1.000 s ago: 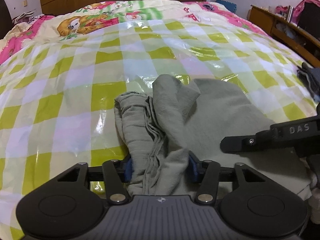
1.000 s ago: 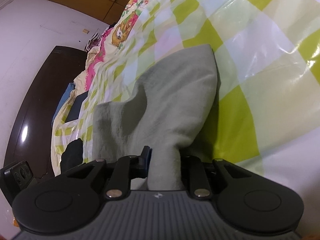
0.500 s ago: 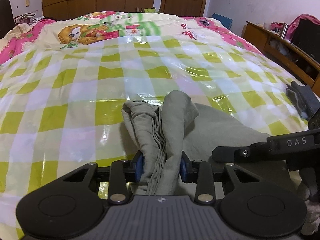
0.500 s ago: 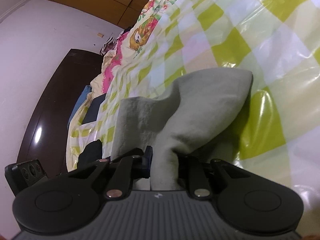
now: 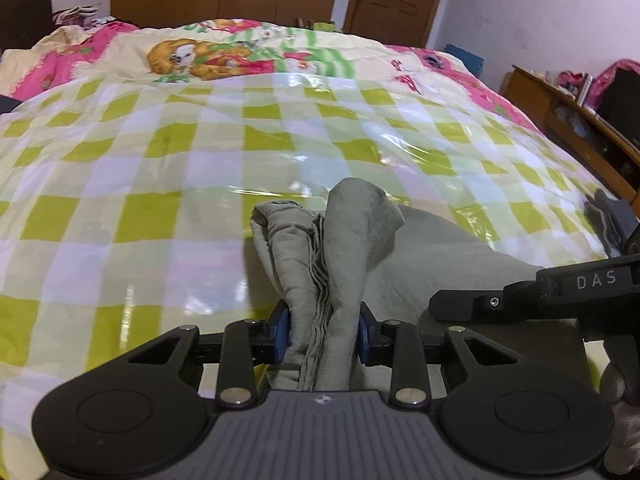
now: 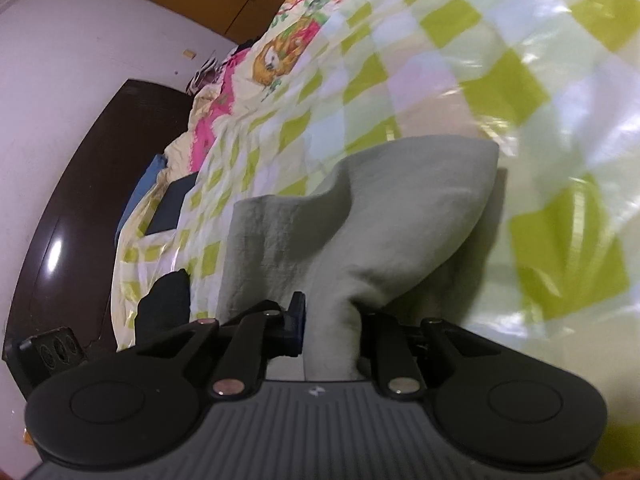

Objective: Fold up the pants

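On the bed's checked cover (image 5: 160, 168) lie the grey-green pants (image 5: 440, 256), and the left tongs (image 5: 322, 330) have just been closing, blue pads now clamped on a bunched wad of the cloth at six o'clock. Over at four o'clock the right tongs (image 6: 332, 324) are clenched on a lifted fold of the same pants (image 6: 400, 216).

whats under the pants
The pants lie on the checked sheet, bunched ends pinched by the left gripper and right gripper. Anything beneath them is covered.
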### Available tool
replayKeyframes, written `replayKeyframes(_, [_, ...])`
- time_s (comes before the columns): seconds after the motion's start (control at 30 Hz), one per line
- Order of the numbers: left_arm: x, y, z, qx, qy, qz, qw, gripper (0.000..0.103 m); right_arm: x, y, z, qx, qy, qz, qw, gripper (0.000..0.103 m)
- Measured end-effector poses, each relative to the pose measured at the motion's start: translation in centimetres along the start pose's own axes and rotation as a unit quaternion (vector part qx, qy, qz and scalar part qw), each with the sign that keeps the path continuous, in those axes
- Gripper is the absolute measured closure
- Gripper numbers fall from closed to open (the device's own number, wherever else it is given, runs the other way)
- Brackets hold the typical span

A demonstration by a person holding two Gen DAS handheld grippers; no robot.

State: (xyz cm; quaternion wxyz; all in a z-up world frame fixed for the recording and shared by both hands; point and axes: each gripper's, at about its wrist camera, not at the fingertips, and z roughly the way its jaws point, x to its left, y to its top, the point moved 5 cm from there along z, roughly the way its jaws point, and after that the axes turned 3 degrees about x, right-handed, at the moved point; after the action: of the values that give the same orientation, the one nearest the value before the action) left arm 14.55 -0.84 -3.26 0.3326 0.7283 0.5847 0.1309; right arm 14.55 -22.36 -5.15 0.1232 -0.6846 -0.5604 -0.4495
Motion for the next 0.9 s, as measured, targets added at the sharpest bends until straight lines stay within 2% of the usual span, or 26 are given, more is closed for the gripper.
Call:
replayKeyframes(0.17, [3.1,0.2,-0.5,-0.006,0.015,-0.014,0.9998,0.058,2.4,0.7,2.5,0.02,-0.005,-0.025,0.999,0.087])
replayKeyframes(0.53, [11.6,1.0,-1.6,-0.011,0.072,-0.042,0.9965,0.058,7.7,2.1,10.8,0.07,-0.012,-0.087,0.994,0.087])
replayKeyframes(0.63, [12.9,1.0,-1.8,-0.006,0.078,-0.05,0.9956,0.055,8.4,2.2,12.1,0.075,-0.032,-0.101,0.992,0.081])
replayKeyframes(0.73, [13.1,0.9,-2.3,-0.004,0.094,-0.05,0.9943,0.048,8.1,2.3,12.0,0.066,-0.073,-0.115,0.989,0.068])
replayKeyframes(0.9, [12.7,0.7,-3.6,-0.01,0.133,-0.046,0.99,0.042,7.1,2.4,8.9,0.029,-0.126,-0.127,0.983,0.067])
